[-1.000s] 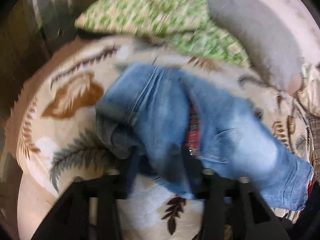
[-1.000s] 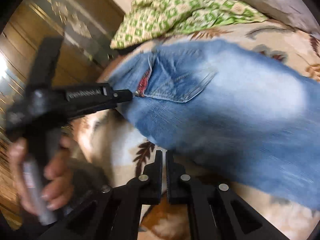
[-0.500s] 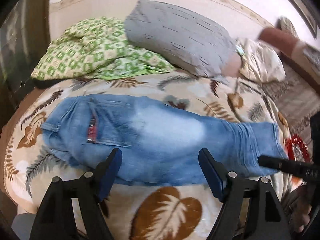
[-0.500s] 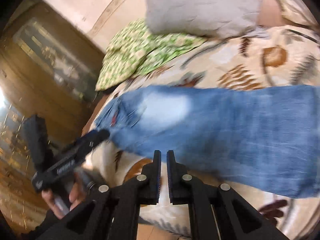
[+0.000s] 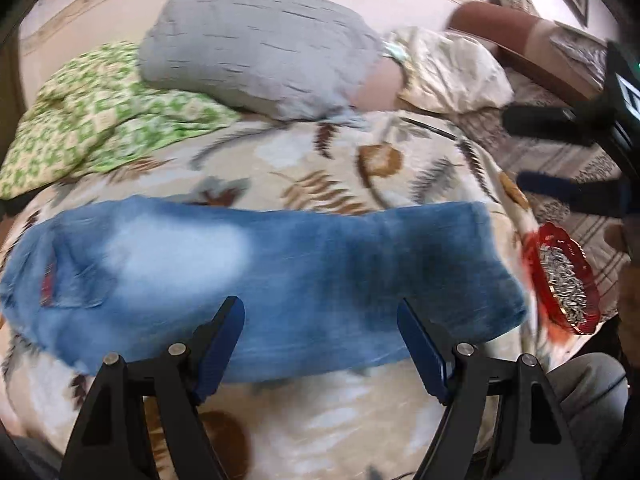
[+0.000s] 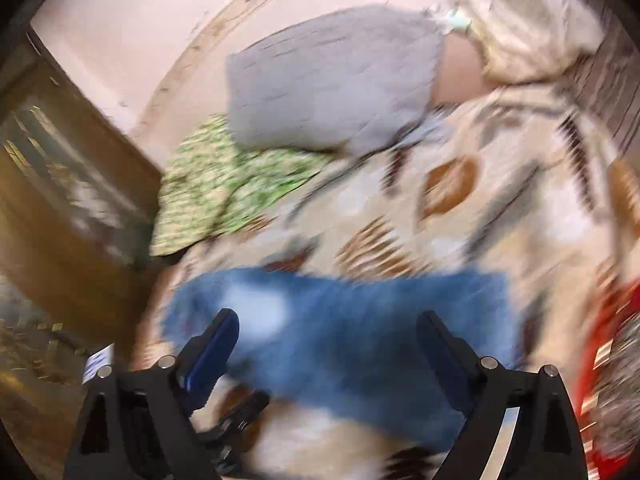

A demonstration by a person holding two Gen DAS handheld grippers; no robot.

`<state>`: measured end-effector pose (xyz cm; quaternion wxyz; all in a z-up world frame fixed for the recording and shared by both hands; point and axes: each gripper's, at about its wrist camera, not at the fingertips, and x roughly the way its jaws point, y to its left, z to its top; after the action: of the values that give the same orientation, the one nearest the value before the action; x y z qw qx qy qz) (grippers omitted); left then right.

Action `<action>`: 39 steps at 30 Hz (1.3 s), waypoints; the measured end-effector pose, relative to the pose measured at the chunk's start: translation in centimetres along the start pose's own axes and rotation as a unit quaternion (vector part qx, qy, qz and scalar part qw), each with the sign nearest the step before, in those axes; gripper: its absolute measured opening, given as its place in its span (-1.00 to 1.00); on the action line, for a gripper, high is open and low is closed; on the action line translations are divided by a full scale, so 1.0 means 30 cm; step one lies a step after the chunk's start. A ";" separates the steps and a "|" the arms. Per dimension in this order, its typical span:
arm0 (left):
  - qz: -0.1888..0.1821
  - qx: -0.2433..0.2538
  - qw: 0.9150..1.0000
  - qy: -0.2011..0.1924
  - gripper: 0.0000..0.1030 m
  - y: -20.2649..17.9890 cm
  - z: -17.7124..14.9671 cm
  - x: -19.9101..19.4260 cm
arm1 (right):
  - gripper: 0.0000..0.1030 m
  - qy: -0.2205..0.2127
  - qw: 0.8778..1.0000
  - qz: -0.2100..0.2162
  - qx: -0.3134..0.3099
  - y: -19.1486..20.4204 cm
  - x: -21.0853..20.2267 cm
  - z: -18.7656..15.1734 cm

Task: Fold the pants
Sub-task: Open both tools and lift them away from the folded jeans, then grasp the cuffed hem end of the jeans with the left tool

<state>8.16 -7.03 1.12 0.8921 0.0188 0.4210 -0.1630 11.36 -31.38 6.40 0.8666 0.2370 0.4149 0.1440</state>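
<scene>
on leaf-print blanket: jeans flat | left gripper wide, empty | right gripper just sprang apart, empty

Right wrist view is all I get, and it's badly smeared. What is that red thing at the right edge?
Observer: The left wrist view shows a red bowl full of small grey-striped seeds, just past the blanket's right edge.
Operator: Are the jeans lying tidy? I only see a blue smudge.
Observer: The jeans lie in one long flat strip across the leaf-print blanket, waist end to the left.
Operator: Any mark on them?
Observer: Yes, a small red patch beside the pocket at the waist end.
</scene>
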 end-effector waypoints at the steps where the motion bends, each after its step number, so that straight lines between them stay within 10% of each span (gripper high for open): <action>1: -0.006 0.008 1.000 0.001 0.54 -0.028 0.003 0.017 | 0.79 -0.004 1.000 -0.001 0.004 -0.022 -0.004 0.001; 13: -0.077 0.141 0.986 0.047 0.54 -0.348 -0.075 0.169 | 0.67 -0.058 0.995 -0.047 0.063 -0.301 -0.112 -0.096; 26: -0.050 0.270 0.961 0.041 0.51 -0.538 -0.162 0.210 | 0.67 -0.031 0.994 -0.043 0.093 -0.364 -0.080 -0.103; 30: -0.040 0.264 0.962 0.060 -0.20 -0.545 -0.141 0.273 | 0.64 -0.034 0.994 -0.043 0.098 -0.370 -0.084 -0.101; 36: -0.033 0.270 0.960 0.070 -0.28 -0.556 -0.114 0.323 | 0.40 -0.001 0.990 -0.036 0.133 -0.421 -0.032 -0.115; 39: -0.063 0.234 0.968 0.060 -0.71 -0.520 -0.093 0.310 | 0.40 0.010 0.988 -0.014 0.155 -0.440 -0.010 -0.123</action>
<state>6.80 -23.88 -6.11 0.8236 0.2104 0.4244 -0.3119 8.97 -41.62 -2.40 0.8169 0.3612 0.4444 0.0683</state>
